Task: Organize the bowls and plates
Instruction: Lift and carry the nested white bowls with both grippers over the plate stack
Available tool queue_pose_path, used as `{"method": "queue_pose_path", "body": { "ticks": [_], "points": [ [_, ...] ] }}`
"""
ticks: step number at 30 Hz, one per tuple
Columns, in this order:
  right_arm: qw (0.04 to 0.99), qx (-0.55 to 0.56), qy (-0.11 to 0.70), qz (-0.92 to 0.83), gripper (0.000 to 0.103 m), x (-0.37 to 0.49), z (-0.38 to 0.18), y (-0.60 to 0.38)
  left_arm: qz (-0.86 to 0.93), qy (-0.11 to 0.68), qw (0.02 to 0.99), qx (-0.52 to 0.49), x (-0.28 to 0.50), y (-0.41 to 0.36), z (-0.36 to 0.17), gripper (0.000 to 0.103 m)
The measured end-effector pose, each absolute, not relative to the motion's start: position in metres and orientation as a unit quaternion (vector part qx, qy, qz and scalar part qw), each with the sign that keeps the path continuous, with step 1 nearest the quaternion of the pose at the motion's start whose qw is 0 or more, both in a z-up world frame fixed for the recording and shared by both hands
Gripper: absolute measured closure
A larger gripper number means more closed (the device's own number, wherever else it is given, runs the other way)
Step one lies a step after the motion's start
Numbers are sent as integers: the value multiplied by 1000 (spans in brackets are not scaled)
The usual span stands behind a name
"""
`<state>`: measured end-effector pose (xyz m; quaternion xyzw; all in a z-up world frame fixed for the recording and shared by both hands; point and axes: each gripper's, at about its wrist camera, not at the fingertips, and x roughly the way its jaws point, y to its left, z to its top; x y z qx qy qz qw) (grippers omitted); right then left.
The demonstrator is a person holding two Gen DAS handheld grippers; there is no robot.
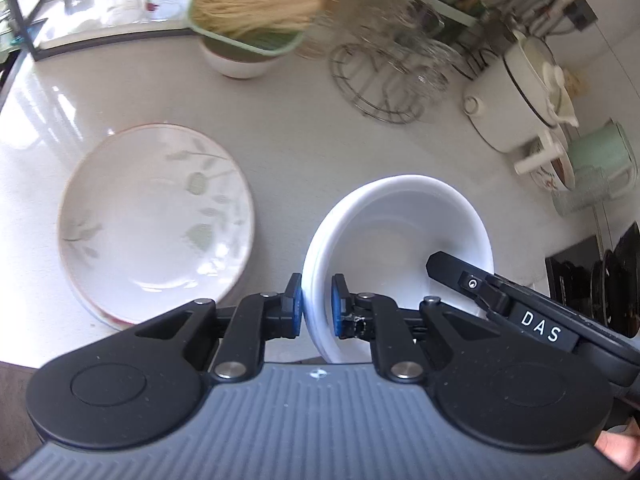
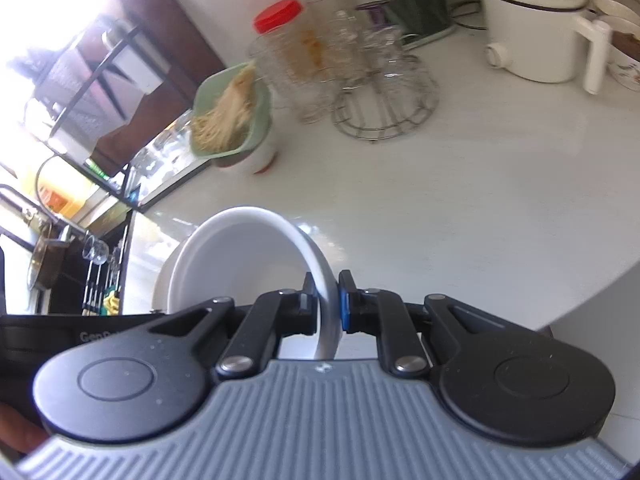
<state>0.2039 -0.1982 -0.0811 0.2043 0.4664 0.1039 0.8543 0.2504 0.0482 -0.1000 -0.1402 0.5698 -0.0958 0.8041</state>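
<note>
A white bowl (image 1: pixel 400 236) hangs tilted above the white counter, gripped by both grippers. In the left wrist view my left gripper (image 1: pixel 316 306) is shut on the bowl's near left rim, blue pads pressing either side. In the right wrist view my right gripper (image 2: pixel 326 306) is shut on the same bowl's (image 2: pixel 240 264) right rim. A black finger of the right gripper reaches over the bowl's right edge in the left wrist view. A leaf-patterned plate (image 1: pixel 156 220) lies on the counter left of the bowl, seemingly on another plate.
A green tray of dry noodles (image 1: pixel 248 8) rests on a white bowl at the back. Beyond are a wire rack with glasses (image 1: pixel 384 76), a white lidded pot (image 1: pixel 520 92), a green jug (image 1: pixel 600 156) and a red-lidded jar (image 2: pixel 280 16). The counter edge (image 2: pixel 580 304) curves at the right.
</note>
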Motion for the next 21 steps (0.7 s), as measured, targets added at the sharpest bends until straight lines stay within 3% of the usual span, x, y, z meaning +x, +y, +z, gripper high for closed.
{"method": "queue_pose_path", "body": {
  "ticks": [21],
  "points": [
    [838, 150, 495, 173, 88, 251, -92, -68, -19, 571, 799, -189, 265, 173, -129, 87]
  ]
}}
